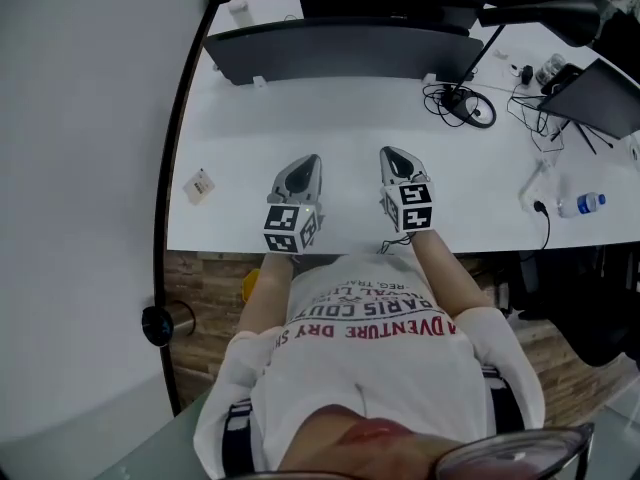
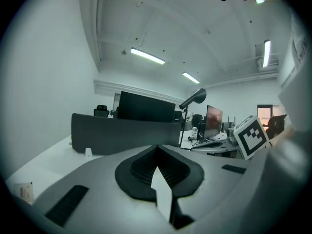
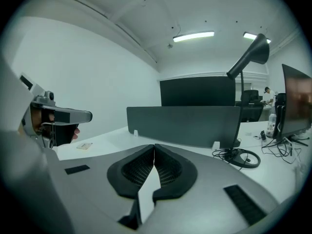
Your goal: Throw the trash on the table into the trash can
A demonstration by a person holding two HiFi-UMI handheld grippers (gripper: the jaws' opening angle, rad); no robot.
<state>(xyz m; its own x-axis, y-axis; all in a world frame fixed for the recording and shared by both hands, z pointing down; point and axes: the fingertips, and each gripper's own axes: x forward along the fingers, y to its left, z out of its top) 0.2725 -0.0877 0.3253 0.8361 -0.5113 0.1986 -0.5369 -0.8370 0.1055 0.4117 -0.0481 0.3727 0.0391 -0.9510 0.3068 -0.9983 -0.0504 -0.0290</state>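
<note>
A small flat packet (image 1: pixel 200 185) lies near the left edge of the white table (image 1: pixel 350 128); it also shows as the packet (image 2: pixel 24 191) and the packet (image 3: pixel 84 146) in the gripper views. My left gripper (image 1: pixel 310 160) and right gripper (image 1: pixel 388 153) are held side by side over the table's near edge, pointing at the far side. Both are shut with nothing between the jaws, as the left gripper (image 2: pixel 157 147) and right gripper (image 3: pixel 154 146) show in their own views. The packet lies to the left of both. No trash can is clearly in view.
A dark divider panel (image 1: pixel 340 48) with a monitor behind it stands at the back. A desk lamp base with coiled cable (image 1: pixel 470 108), a laptop (image 1: pixel 600 93) and a plastic bottle (image 1: pixel 582 205) sit at the right. A round dark fitting (image 1: pixel 160 324) is below the table's left corner.
</note>
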